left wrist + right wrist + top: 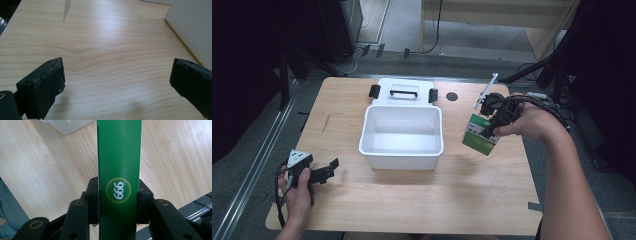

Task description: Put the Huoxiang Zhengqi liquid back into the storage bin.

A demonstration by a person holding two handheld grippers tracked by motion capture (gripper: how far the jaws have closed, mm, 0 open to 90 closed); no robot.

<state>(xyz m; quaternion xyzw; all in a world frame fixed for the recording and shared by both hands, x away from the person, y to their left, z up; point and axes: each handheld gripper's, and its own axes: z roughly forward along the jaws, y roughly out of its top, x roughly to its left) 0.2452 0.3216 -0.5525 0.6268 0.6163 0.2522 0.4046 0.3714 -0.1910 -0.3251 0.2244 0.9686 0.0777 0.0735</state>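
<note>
Green box (119,157) sits clamped between my right gripper (119,205) pads, narrow face with a round "999" logo toward the camera, held above the wooden table (422,200), just right of the open white bin (402,132); my left gripper (117,85) rests wide, nothing between, over bare wood at the near left corner
</note>
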